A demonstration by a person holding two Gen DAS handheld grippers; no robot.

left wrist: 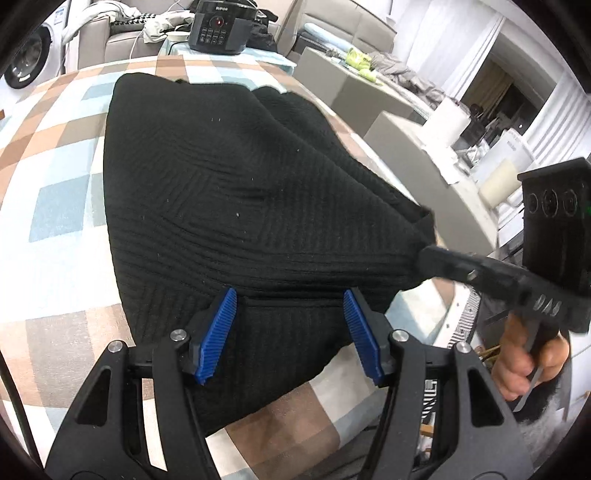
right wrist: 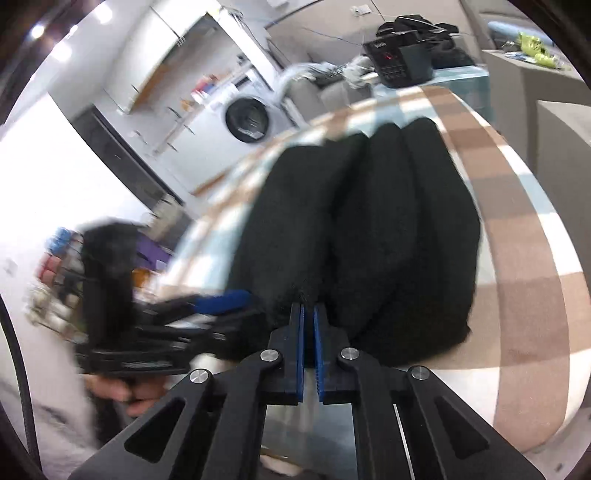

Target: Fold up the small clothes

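Observation:
A black ribbed knit garment [left wrist: 221, 206] lies on a checked cloth-covered table [left wrist: 55, 206]. My left gripper [left wrist: 290, 306] is open, its blue pads either side of the garment's near edge, holding nothing. My right gripper [right wrist: 308, 314] is shut on the garment's near corner [right wrist: 295, 288], pulling it taut; it also shows in the left wrist view [left wrist: 439, 258], pinching the right corner. In the right wrist view the garment [right wrist: 369, 229] lies in long folds. The left gripper [right wrist: 221, 301] shows blurred at the left there.
A black multicooker [left wrist: 219, 26] stands at the table's far end. Grey boxes [left wrist: 332, 74] and clutter lie to the right of the table. A washing machine [right wrist: 247, 118] stands behind, to the left.

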